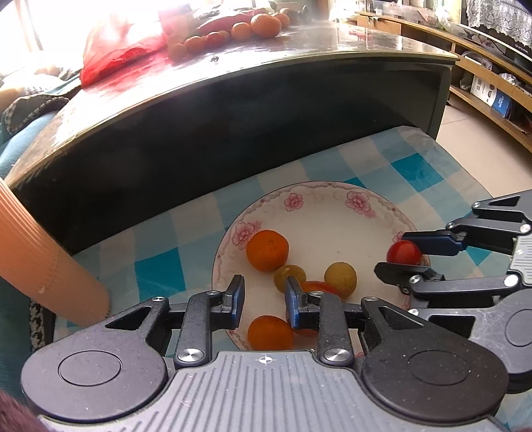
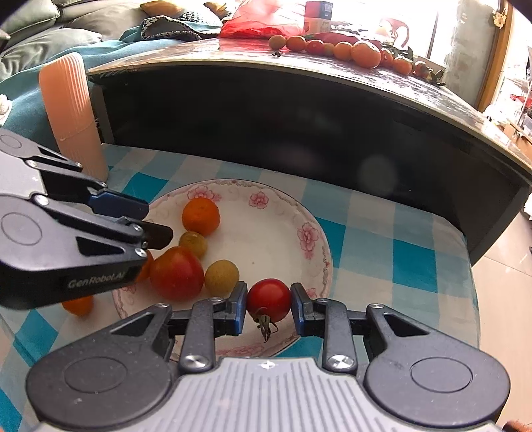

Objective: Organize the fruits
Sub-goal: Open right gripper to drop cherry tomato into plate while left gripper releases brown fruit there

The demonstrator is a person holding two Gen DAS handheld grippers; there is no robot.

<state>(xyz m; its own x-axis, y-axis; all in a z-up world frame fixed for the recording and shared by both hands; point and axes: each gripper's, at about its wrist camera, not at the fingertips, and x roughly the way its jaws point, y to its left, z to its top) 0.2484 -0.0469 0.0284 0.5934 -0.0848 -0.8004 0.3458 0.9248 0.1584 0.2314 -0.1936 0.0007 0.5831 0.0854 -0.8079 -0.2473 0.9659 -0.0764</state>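
1. I read this as a home, prob. a living room.
2. Low dark coffee table [image 1: 232, 109] w/ glossy top; loose oranges [image 1: 264, 24] & a red plastic bag [image 1: 116, 53] left on it.
3. Sofa w/ teal cover [image 2: 109, 50] & cushions [image 2: 30, 16] behind the table in the right wrist view.
4. Long wooden TV-type cabinet [image 1: 492, 96] w/ lace cloth [image 1: 498, 16] & boxes on its shelf.
5. Blue-white check cloth [image 2: 382, 239] under a floral china plate [image 2: 307, 239], household stuff, not lab/shop gear.
6. Tiled floor [image 1: 455, 123]; bright window w/ daylight [image 2: 415, 20].
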